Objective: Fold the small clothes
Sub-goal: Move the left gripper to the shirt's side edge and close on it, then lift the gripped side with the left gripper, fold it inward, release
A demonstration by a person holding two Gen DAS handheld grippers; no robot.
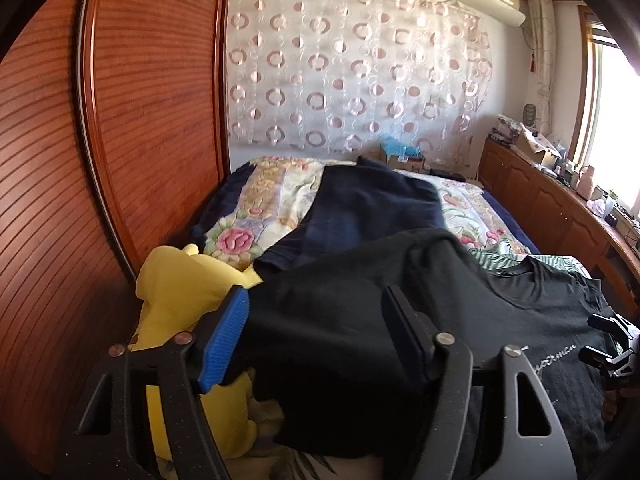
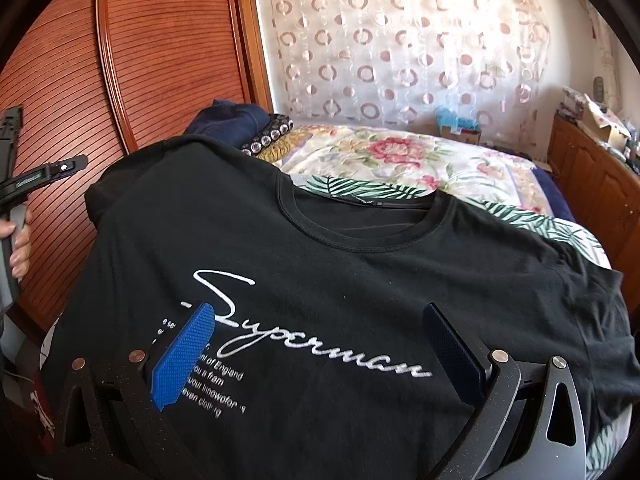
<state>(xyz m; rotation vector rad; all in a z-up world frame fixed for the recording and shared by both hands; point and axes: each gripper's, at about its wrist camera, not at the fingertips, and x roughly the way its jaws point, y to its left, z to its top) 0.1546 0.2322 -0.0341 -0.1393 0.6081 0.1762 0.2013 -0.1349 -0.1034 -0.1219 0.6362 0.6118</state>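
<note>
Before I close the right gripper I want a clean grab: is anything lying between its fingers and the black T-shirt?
Nothing visible does. The right gripper hangs open straight over the black T-shirt, above the white script print, with only bare fabric between its fingers.

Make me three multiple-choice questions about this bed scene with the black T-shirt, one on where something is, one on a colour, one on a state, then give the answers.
1. Where does the yellow garment lie relative to the black T-shirt?
A. On its wardrobe side
B. On its window side
C. On top of it

2. What colour is the script lettering on the T-shirt?
A. Red
B. White
C. Yellow

3. How do the right gripper's jaws stand?
A. Shut on the collar
B. Shut on a sleeve
C. Open over the chest print

Answers: 1 A, yellow shows between the wooden wardrobe and the shirt. 2 B, the letters read white on black. 3 C, both pads stand wide apart.
</note>
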